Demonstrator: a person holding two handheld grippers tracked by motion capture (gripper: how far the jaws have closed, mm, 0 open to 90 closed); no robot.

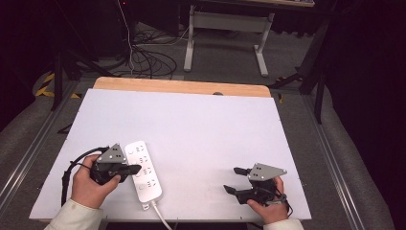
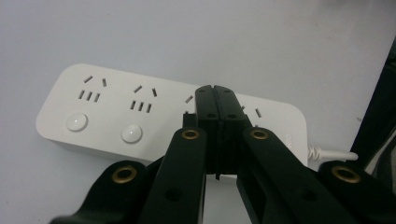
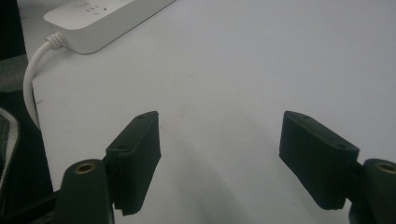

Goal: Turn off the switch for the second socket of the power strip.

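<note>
One socket of the power strip (perhaps two) hides behind the left gripper.

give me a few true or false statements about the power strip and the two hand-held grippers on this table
1. The left hand-held gripper has its jaws closed together over the power strip. True.
2. The right hand-held gripper is clamped on the strip's white cord. False: its jaws stand wide apart with nothing between them, over bare table.
3. The power strip lies near the right edge of the table. False: it lies at the front left, by the left hand.
4. The strip has round white buttons beside its sockets. True.
5. A plug sits in one of the strip's sockets. False: the sockets in view hold nothing.
</note>
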